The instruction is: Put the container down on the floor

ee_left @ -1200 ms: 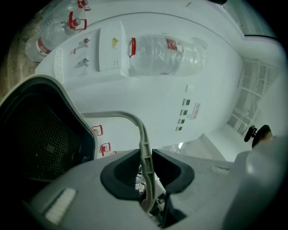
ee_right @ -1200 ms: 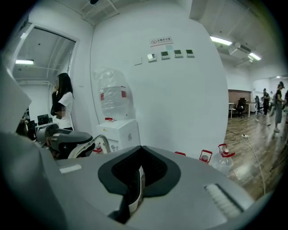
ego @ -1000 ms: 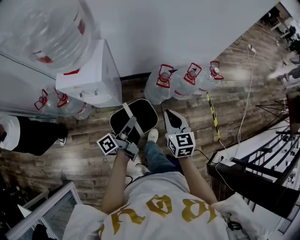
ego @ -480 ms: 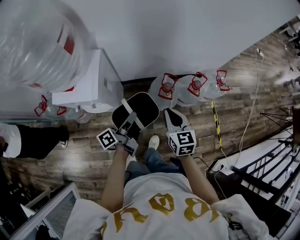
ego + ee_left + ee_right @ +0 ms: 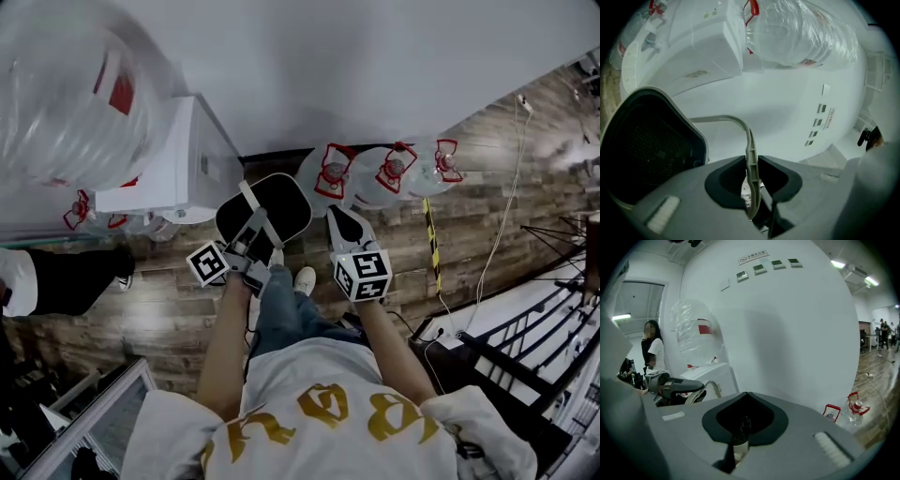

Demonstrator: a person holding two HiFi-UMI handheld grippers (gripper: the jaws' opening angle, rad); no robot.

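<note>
The left gripper (image 5: 253,242) is clamped on the container's pale bail handle (image 5: 750,150). The thin strap runs straight up between the two dark pads, which press it from both sides. Gripping the handle lets the container (image 5: 267,208) hang below the claw, so it can be lowered without touching the body.

The right gripper (image 5: 341,223) has its jaws closed together with nothing between them. It sits just right of the container and apart from it, so it looks idle, not helping with the carry.

Container: dark, rounded-oblong, with a lighter rim. The handle band crosses its top in the head view. In the left gripper view (image 5: 651,150) its inside is black with a fine mesh-like texture, and I can't make out any contents.

Where it is: in front of the person's knees, on the far side near the wall. The white water dispenser (image 5: 183,173) is to its left, and a row of red-capped water jugs (image 5: 384,171) stands on the floor to its right. The wood floor (image 5: 141,314) shows around it.

I judge it hasn't been set down yet — the handle is upright and gripped, and the left gripper view looks out at the wall, not down at the floor. Actual contact with the floor can't be checked from these views. There looks to be enough floor between the dispenser and the jugs for it.
</note>
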